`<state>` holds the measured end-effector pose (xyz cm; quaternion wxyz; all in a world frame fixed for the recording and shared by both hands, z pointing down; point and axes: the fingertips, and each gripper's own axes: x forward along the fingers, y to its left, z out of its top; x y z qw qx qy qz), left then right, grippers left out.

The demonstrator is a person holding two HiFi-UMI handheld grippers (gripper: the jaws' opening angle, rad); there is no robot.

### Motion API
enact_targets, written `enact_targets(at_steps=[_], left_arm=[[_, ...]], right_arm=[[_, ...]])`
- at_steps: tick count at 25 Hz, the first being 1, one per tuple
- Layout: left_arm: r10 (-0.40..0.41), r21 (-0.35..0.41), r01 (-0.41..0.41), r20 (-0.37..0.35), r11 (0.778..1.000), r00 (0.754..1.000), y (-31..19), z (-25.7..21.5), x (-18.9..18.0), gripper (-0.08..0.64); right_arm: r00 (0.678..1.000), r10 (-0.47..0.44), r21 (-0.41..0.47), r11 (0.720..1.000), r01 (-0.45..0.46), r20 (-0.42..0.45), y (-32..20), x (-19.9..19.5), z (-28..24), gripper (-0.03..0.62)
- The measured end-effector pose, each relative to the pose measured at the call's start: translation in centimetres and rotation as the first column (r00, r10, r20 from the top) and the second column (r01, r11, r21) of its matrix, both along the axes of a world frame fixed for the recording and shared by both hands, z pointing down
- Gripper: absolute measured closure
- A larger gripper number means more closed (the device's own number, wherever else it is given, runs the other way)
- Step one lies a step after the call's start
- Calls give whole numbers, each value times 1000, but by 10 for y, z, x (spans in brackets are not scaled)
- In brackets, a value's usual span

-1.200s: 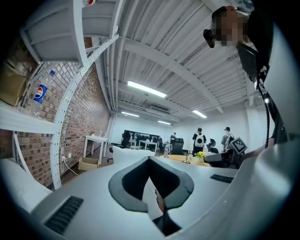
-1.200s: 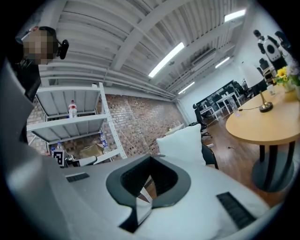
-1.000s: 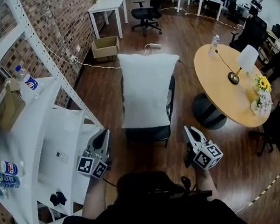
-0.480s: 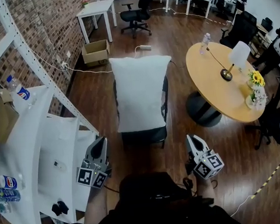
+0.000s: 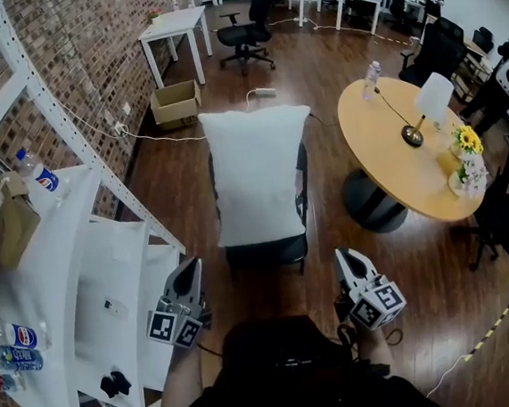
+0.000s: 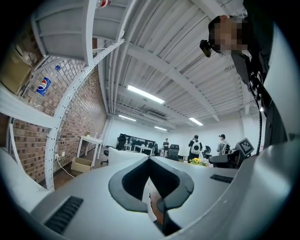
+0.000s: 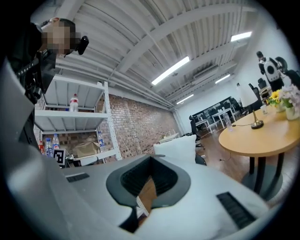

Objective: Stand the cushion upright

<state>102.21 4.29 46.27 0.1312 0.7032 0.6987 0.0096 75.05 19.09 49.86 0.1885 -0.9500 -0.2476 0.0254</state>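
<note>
From the head view, we see the white cushion (image 5: pixel 259 175) standing upright on a black chair (image 5: pixel 268 252), against its backrest, between a white shelf rack (image 5: pixel 63 261) and a round wooden table (image 5: pixel 395 171). The left gripper (image 5: pixel 192 267) and right gripper (image 5: pixel 342 257) are held in front of the chair, clear of the cushion. Along the left gripper view, we find the jaws pressed together and empty. The right gripper view shows us the same: jaws together, gripping nothing, the cushion ahead.

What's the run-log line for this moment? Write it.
cushion: upright on chair | left tool: shut, empty | right tool: shut, empty
</note>
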Motion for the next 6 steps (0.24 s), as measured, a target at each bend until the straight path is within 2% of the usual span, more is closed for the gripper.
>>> enact_targets(at_steps=[6], left_arm=[[-23,7,23,-8,1000,1000,-7,1,4,560]], right_arm=[[1000,-8,9,1000,8,-24,-3,3,0,592]])
